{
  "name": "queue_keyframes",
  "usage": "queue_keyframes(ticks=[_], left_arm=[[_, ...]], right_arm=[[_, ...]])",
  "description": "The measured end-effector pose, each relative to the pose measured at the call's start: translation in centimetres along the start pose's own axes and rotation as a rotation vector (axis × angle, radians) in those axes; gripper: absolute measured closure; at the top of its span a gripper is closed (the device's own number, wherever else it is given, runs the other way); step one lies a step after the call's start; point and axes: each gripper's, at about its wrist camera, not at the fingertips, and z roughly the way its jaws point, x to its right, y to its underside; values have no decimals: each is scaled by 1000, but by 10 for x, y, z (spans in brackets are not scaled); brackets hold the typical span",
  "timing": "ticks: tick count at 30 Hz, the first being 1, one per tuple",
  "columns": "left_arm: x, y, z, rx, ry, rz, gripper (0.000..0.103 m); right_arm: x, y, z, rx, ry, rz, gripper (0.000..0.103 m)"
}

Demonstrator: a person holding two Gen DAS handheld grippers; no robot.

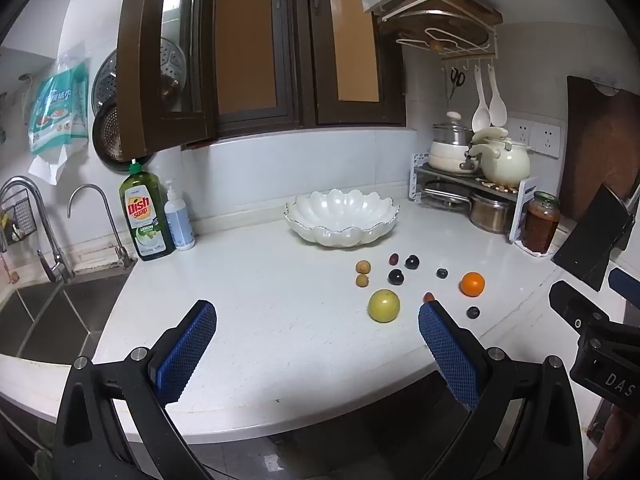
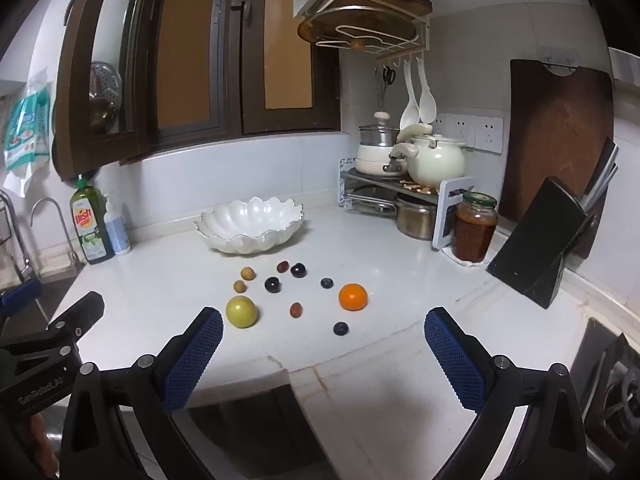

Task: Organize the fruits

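Observation:
A white scalloped bowl stands empty at the back of the white counter. In front of it lie loose fruits: a yellow-green apple, an orange, two small tan longans, several dark plums and blueberries, and a small reddish fruit. My left gripper is open and empty, near the counter's front edge. My right gripper is open and empty, short of the fruits.
A green dish soap bottle and a pump bottle stand by the sink at left. A rack with pots, a red sauce jar and a black knife block stand at right.

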Motion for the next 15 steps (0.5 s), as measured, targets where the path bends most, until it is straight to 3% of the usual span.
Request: queue_keyframes(ticks=[8, 10, 15], left_arm=[[3, -5, 11, -14, -9, -13, 0], [15, -15, -8, 6, 3, -4, 0], [14, -19, -9, 16, 6, -11, 0]], right_arm=[[3, 0, -4, 19, 17, -13, 1], [13, 7, -9, 30, 13, 6, 1], [9, -1, -10, 39, 18, 16, 1]])
